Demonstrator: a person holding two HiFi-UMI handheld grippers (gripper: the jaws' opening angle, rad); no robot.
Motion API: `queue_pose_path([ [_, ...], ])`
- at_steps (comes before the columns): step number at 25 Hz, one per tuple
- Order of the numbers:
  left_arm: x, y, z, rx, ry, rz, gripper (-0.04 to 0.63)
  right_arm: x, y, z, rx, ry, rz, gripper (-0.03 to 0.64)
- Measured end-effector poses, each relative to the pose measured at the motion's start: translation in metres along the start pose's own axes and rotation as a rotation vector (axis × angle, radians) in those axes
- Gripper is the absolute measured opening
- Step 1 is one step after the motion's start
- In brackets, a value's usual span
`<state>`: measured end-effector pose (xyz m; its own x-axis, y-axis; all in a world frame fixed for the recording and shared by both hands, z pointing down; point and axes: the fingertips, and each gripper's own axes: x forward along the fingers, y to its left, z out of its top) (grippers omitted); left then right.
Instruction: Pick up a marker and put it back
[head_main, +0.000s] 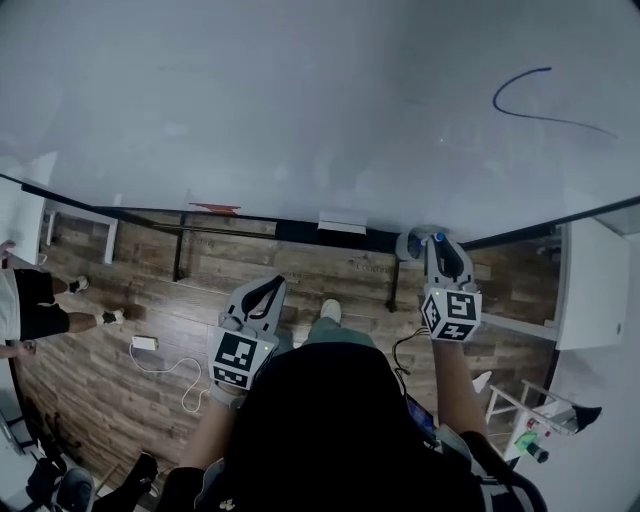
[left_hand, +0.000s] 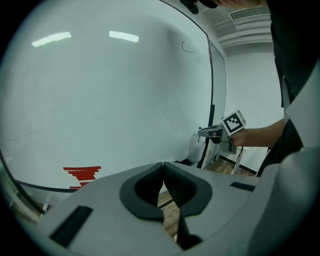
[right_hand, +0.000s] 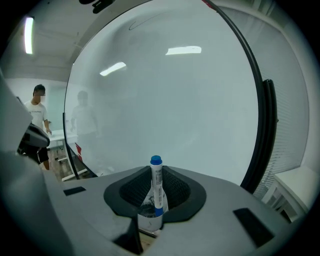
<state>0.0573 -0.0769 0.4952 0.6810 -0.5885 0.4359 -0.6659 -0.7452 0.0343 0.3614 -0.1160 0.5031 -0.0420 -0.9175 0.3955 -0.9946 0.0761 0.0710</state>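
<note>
right gripper view, marker (right_hand: 157, 182) upright between gripping jaws, pale bottle (right_hand: 145, 216) below

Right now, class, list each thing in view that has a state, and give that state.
left claw: shut, empty.
right claw: shut on the marker.
marker: gripped, blue end pointing out.
whiteboard: one blue line drawn on it.

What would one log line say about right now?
right gripper: shut on blue marker | left gripper: shut, empty | whiteboard: blue line drawn
</note>
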Motion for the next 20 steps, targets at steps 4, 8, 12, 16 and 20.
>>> queue_pose_path([
  [4, -0.002, -0.004, -0.004, -0.006, 0.012, 0.017, 0.021, 0.008, -0.002, -0.013, -0.004, 0.020, 0.011, 0.094],
  [8, -0.005, -0.004, -0.008, -0.014, 0.017, 0.030, 0.021, 0.011, -0.003, -0.021, -0.008, 0.033, 0.011, 0.094],
  [12, -0.007, -0.005, -0.010, -0.017, 0.018, 0.033, 0.021, 0.012, -0.003, -0.021, -0.009, 0.032, 0.010, 0.094],
  [16, -0.009, -0.007, -0.010, -0.019, 0.011, 0.028, 0.021, 0.009, -0.003, -0.018, -0.012, 0.030, 0.008, 0.095],
  [20, -0.012, -0.004, -0.008, -0.018, 0.000, 0.025, 0.021, 0.001, -0.003, -0.008, -0.014, 0.012, -0.007, 0.107],
])
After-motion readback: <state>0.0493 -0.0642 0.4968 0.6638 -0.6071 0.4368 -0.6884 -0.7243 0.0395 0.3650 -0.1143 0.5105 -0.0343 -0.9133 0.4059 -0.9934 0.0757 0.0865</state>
